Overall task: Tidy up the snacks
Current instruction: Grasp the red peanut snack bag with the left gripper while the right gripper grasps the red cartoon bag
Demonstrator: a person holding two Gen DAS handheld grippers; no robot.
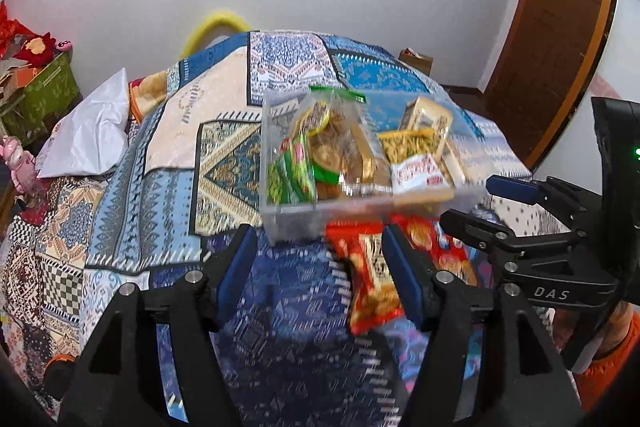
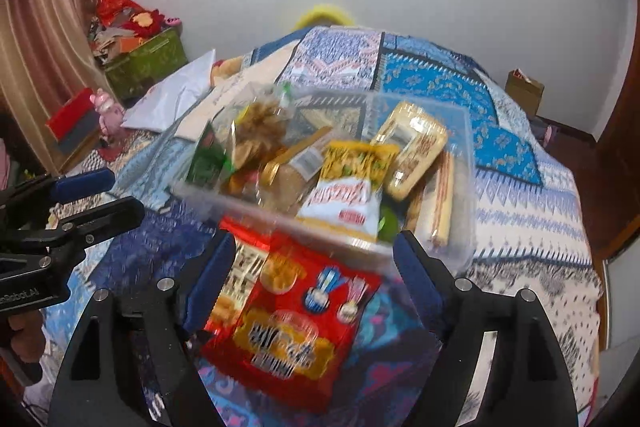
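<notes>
A clear plastic bin (image 1: 288,223) (image 2: 460,255) sits on the patterned bedspread, filled with several snack packs: green, brown, yellow and white. In front of it lie two red snack bags, a small one (image 1: 372,279) (image 2: 240,267) and a larger one (image 2: 288,331) (image 1: 440,247). My left gripper (image 1: 316,267) is open and empty above the bedspread, left of the small red bag. My right gripper (image 2: 312,275) is open, jaws either side of the larger red bag, above it. The right gripper also shows in the left wrist view (image 1: 476,203), the left gripper in the right wrist view (image 2: 108,195).
The bedspread (image 1: 168,163) covers a bed. A white pillow (image 1: 88,131) lies at the left. A green box (image 1: 40,99) with red items stands by the wall. A brown door (image 1: 560,27) is at the right, and a cardboard box (image 2: 524,91).
</notes>
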